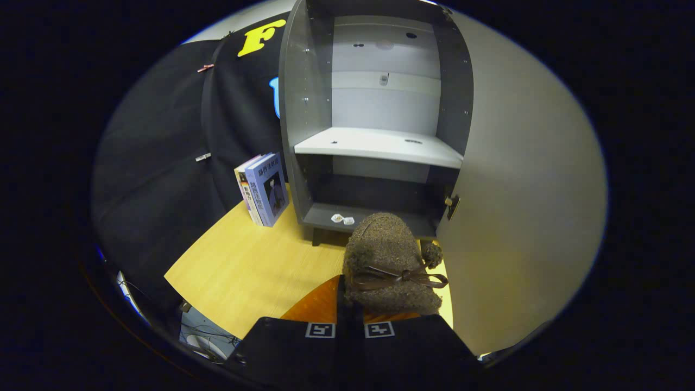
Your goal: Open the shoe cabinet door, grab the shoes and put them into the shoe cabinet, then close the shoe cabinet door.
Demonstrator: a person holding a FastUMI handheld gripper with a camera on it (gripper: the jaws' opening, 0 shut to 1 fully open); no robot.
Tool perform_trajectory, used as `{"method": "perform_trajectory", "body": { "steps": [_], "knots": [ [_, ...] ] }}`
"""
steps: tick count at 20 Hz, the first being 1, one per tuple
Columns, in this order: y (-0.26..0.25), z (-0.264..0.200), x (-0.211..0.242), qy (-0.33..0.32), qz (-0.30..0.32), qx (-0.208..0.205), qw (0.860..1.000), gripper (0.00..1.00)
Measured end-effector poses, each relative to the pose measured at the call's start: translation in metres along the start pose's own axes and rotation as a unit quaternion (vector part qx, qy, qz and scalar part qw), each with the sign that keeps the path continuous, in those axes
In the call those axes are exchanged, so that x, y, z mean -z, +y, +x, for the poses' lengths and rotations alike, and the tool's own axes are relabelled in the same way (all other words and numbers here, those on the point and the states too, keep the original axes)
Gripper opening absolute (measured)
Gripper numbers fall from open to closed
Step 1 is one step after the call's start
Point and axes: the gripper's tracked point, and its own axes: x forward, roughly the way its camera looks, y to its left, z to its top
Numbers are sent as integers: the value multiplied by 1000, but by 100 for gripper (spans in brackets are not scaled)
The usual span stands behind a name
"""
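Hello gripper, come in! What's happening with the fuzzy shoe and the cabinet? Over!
Gripper shut on fuzzy brown shoe, held just ahead of the fingers. Cabinet door open, to the right. Shoe hangs before the bottom shelf; two small white pieces lie there.

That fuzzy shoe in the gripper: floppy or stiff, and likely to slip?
The shoe, held in the gripper, looks soft and fuzzy, so it probably gives under the fingers but resists slipping. It keeps its shape toward the cabinet, suggesting it is light. Its bow might snag.
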Motion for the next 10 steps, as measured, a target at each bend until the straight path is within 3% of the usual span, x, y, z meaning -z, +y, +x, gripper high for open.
{"method": "perform_trajectory", "body": {
  "steps": [4, 10],
  "knots": [
    [-3, 9, -56, -27, 7, 3, 1000, 5],
    [-15, 45, -150, -66, 22, 45, 997, 5]
  ]
}}
